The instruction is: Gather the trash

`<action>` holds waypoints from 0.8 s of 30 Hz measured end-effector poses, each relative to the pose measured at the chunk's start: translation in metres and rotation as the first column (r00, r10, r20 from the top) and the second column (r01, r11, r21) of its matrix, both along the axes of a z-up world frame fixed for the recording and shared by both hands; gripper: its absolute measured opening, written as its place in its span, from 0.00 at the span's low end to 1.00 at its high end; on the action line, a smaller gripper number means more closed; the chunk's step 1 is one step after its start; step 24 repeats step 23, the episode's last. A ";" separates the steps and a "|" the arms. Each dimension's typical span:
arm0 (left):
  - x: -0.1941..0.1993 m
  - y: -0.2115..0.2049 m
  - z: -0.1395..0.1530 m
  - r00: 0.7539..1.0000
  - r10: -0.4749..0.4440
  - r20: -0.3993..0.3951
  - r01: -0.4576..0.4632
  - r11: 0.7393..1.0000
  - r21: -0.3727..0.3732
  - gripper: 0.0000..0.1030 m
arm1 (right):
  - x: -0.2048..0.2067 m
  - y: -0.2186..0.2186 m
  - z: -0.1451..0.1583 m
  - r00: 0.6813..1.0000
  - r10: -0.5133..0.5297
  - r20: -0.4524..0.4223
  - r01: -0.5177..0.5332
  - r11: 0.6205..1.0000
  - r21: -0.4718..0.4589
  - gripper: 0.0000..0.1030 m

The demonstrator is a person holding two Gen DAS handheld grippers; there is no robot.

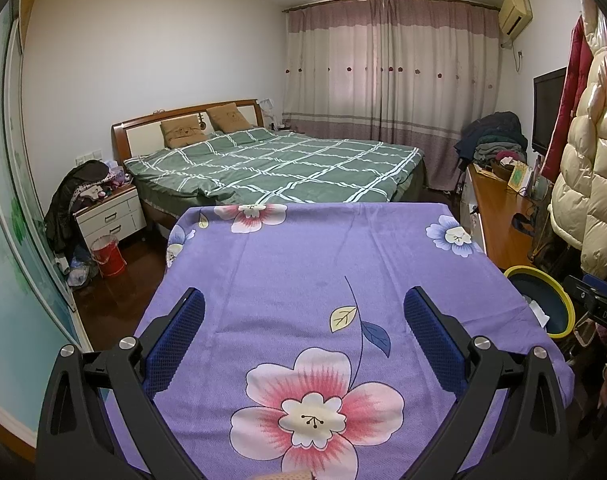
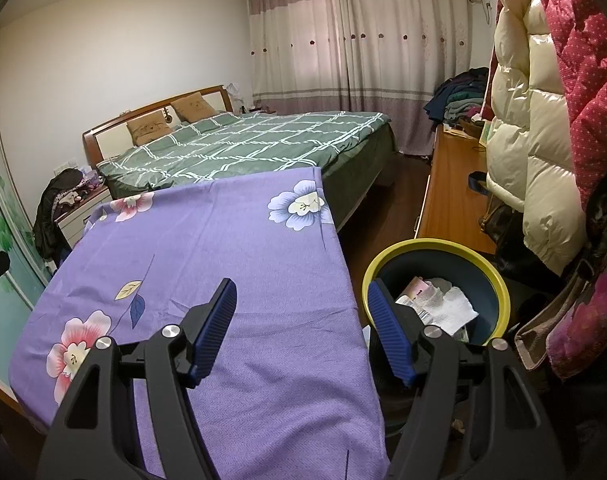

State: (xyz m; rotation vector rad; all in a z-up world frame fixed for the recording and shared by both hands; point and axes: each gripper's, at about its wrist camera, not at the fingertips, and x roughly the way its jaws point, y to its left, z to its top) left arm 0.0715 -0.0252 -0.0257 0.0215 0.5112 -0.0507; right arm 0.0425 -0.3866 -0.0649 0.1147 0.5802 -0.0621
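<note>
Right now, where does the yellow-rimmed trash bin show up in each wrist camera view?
Left wrist view: the trash bin sits at the right edge, partly cut off, beside the purple flowered cloth.
Right wrist view: the trash bin is lower centre-right, paper visible inside, just right of the purple flowered cloth.
Shared landmark: the green checked bed behind.

Black jaws, ribbed blue pads

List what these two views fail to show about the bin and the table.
- Bin bottom, right wrist view: crumpled paper and the right gripper finger cover it.
- Bin, left wrist view: the purple cloth hides its left part.
- Table under the cloth: fully covered in both views.
- Printing on the paper: too small.
</note>
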 end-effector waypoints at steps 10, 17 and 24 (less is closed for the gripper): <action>0.011 0.003 -0.005 1.000 -0.009 -0.029 0.009 1.000 0.000 0.95 | 0.001 0.004 -0.011 1.000 0.001 -0.015 -0.001 1.000 0.002 0.63; 0.062 0.007 -0.016 0.998 -0.004 -0.056 0.008 0.998 0.065 0.95 | 0.027 0.005 -0.007 0.999 0.009 -0.041 -0.010 1.000 -0.020 0.67; 0.150 0.033 -0.053 0.987 0.062 -0.150 -0.056 0.997 0.049 0.95 | 0.097 0.023 -0.026 0.990 0.084 -0.112 -0.086 0.996 -0.013 0.82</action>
